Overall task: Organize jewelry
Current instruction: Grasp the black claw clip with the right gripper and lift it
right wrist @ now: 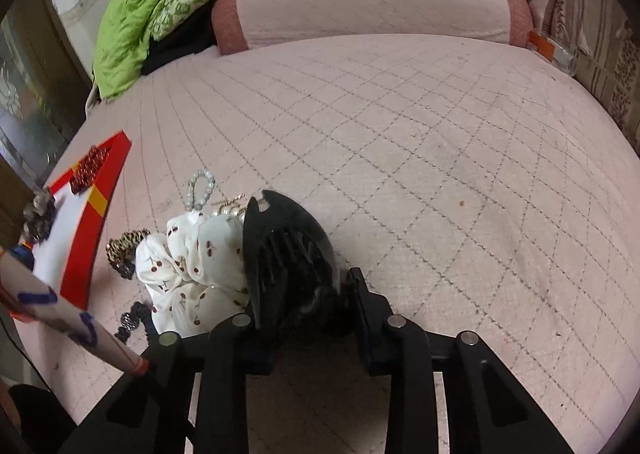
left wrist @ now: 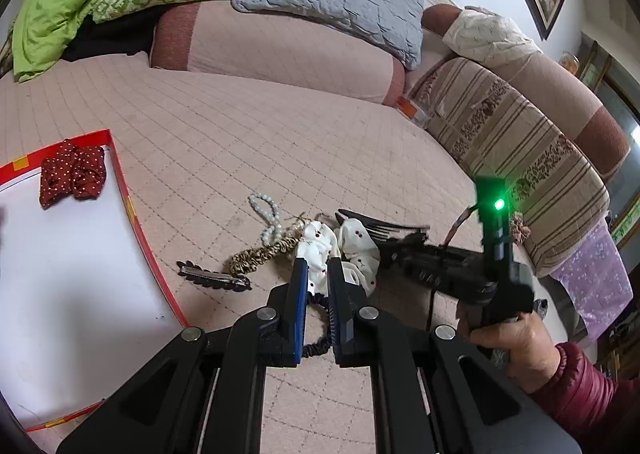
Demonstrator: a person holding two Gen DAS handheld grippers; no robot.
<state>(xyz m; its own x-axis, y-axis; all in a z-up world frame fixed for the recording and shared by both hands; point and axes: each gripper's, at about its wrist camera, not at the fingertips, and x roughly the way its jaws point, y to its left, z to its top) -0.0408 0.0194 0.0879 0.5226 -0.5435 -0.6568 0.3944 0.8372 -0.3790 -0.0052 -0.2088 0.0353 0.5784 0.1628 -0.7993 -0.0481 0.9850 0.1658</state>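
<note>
Scrunchie (left wrist: 320, 254) in left tongs (left wrist: 318, 274), hair claw (right wrist: 288, 254) beside

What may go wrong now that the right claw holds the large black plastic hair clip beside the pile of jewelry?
1. The right claw seems to grip the large black plastic hair clip at one end only, so it may swing or slip when lifted.
2. The clip's teeth lie against the white cherry-print fabric scrunchie; lifting may drag it along.
3. The shut left claw is over the same pile, so the two claws may bump.
</note>
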